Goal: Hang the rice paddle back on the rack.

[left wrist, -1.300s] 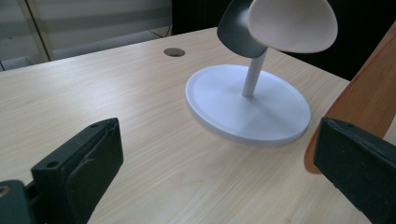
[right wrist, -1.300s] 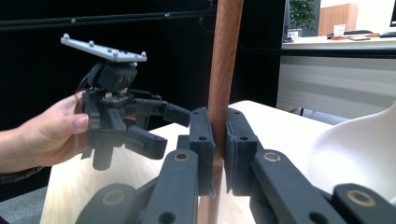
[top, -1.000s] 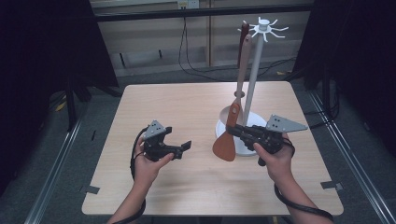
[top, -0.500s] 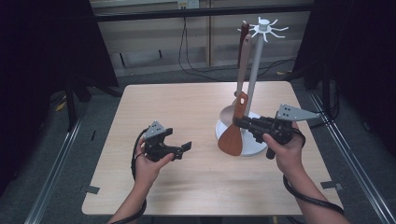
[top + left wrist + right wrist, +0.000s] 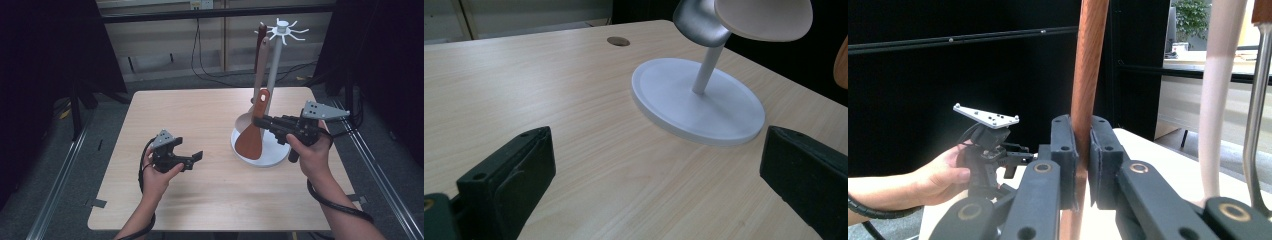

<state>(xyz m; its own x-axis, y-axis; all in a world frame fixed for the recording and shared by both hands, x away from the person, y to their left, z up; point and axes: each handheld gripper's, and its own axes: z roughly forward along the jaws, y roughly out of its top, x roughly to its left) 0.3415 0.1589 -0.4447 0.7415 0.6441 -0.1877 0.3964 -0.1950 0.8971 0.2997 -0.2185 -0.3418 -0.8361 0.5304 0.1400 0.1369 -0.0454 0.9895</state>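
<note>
Right gripper [image 5: 259, 121] clamped on reddish-brown wooden spatula [image 5: 252, 137] handle, just beside white round-based utensil stand [image 5: 260, 155]. Left gripper [image 5: 192, 157] jaws apart, nothing between, stand ahead.

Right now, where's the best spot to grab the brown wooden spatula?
Grab the brown wooden spatula by its slim upright handle, from the side, as the right gripper does. The handle fits between flat pads; the broad blade below is too wide.
</note>
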